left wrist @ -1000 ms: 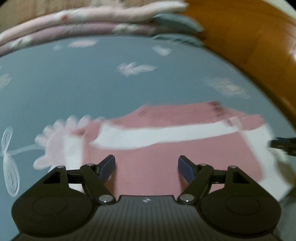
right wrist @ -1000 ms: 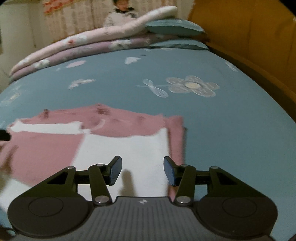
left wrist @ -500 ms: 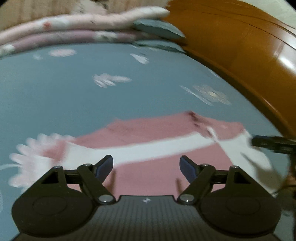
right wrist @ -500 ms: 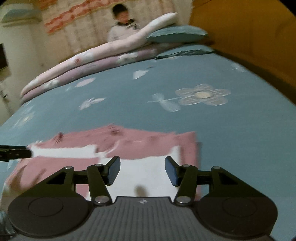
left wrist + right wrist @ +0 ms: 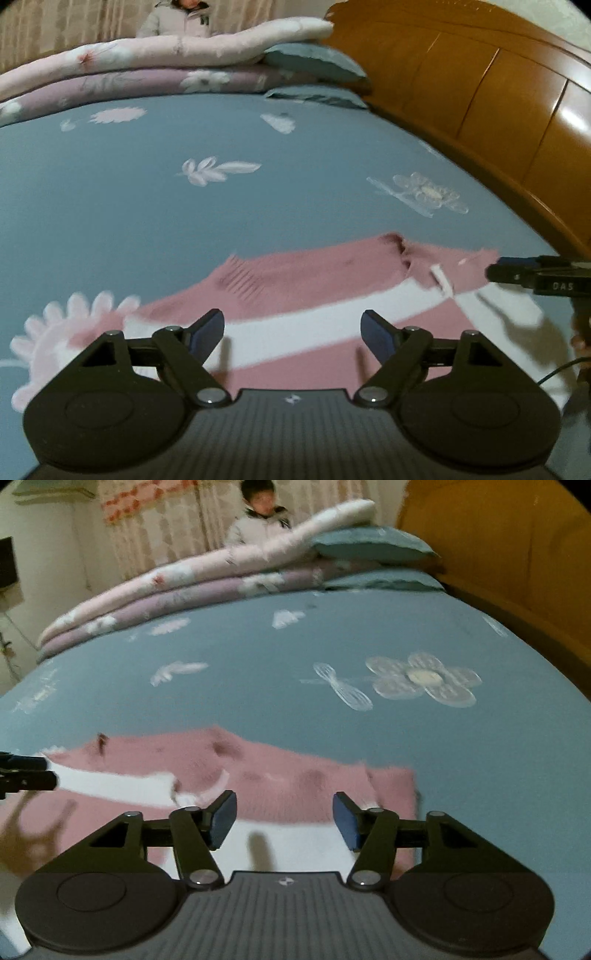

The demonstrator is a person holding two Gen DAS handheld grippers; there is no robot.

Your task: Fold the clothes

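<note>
A pink and white knit sweater [image 5: 314, 284] lies flat on the blue flowered bed sheet [image 5: 147, 206]; it also shows in the right wrist view [image 5: 295, 775]. My left gripper [image 5: 293, 332] is open and empty, held above the sweater's near left part. My right gripper [image 5: 284, 818] is open and empty, above the sweater's near right part. The right gripper's tip shows at the right edge of the left wrist view [image 5: 517, 275]. The left gripper's tip shows at the left edge of the right wrist view [image 5: 26, 775].
Folded pink and purple quilts [image 5: 147, 70] and teal pillows [image 5: 314, 62] are stacked at the far end of the bed. A wooden headboard [image 5: 498, 110] runs along the right. A person [image 5: 262, 517] stands behind the quilts by the curtains.
Both grippers have lifted and tilted up, so the sweater sits lower in both views and more of the bed and room shows. Both stay open and empty.
</note>
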